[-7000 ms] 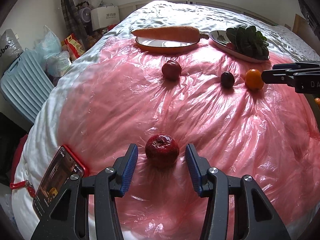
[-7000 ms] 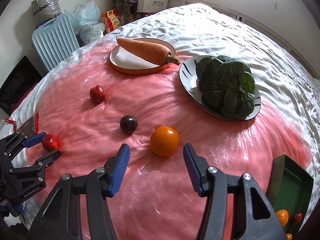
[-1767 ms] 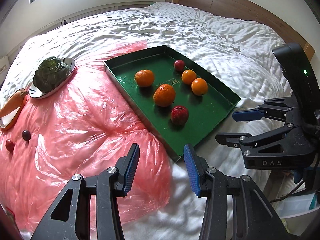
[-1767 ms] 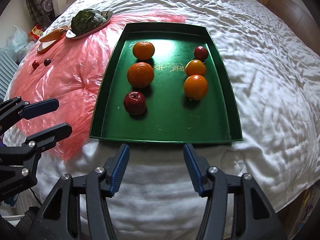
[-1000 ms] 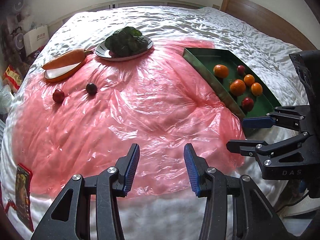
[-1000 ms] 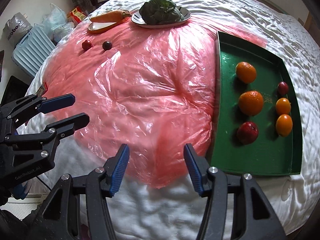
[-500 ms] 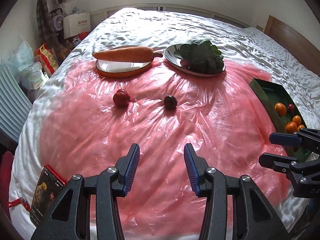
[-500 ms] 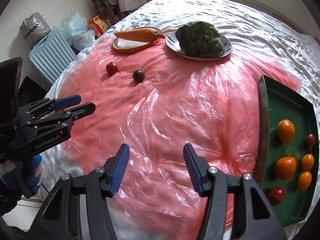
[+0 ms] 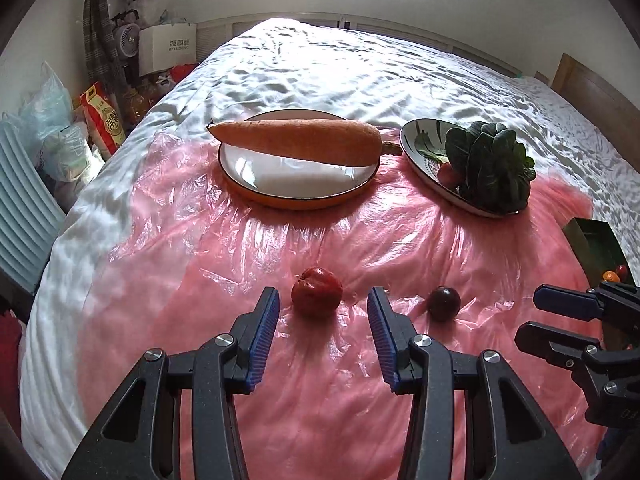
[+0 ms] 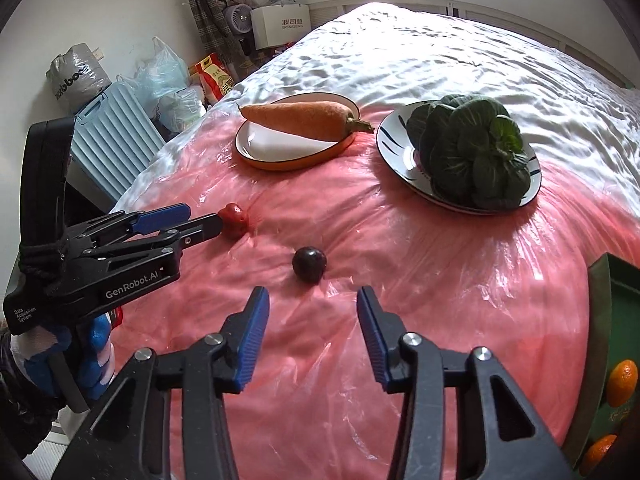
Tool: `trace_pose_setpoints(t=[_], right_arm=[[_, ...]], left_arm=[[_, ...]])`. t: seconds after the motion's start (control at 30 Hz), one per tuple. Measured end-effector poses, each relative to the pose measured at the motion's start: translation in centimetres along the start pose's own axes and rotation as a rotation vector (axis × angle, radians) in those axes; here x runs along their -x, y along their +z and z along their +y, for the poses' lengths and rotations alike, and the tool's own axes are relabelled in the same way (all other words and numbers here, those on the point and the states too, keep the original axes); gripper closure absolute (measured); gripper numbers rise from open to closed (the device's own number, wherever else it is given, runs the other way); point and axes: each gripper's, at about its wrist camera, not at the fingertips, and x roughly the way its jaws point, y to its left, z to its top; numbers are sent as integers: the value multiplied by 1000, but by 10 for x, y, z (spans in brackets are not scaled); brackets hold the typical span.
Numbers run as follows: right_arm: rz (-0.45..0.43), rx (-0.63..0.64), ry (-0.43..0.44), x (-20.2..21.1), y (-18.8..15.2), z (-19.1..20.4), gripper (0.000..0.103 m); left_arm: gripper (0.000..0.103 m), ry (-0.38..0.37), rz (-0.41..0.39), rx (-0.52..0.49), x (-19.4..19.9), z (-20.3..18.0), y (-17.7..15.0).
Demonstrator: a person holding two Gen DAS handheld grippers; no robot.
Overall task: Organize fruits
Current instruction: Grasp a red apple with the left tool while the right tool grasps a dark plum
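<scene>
A red fruit lies on the pink plastic sheet, right at the mouth of my left gripper. Its blue pads stand open on either side without touching it. From the right wrist view the left gripper reaches in from the left, tips at the red fruit. A dark plum lies just beyond my right gripper, whose jaws are closing with nothing between them. In the left wrist view the plum sits left of the right gripper. The green tray holds oranges.
Behind the fruits stand an orange-rimmed plate with a carrot and a plate of leafy greens. The white bed spreads beyond. A blue ribbed case, bags and boxes stand off the bed's left side.
Both grippers swung away from the green tray and moved in close to the red fruit and the plum. The right jaws have narrowed a little.
</scene>
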Motion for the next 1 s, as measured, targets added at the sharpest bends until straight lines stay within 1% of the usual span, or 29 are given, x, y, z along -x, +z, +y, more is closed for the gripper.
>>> trace_pose_setpoints(t=[0.07,0.17,0.5,0.57,0.73,0.87,1.0], right_arm=[[4,-2,5,-8,3,-1,23],[9,-1,8,-20,8,-2,26],[59,20,26,-56,19,1,29],[73,26,24,-61,19,2,33],[105,22,17,-76,19,2,34],[120,19,-1,-81,19,-1,56],[105,6,3,-78,19,-3,61]], left_arm=[[63,-3,17,-6,-9,2,2],[63,5,33,-21,-19,3,2],[63,3,57,-55,-33,0,0],[64,4,60,-60,-34,0,0],[68,3,69,-59,-39,0,-2],[75,0,69,-57,-40,2,-3],[75,-20,67,-38,-39,6,-3]])
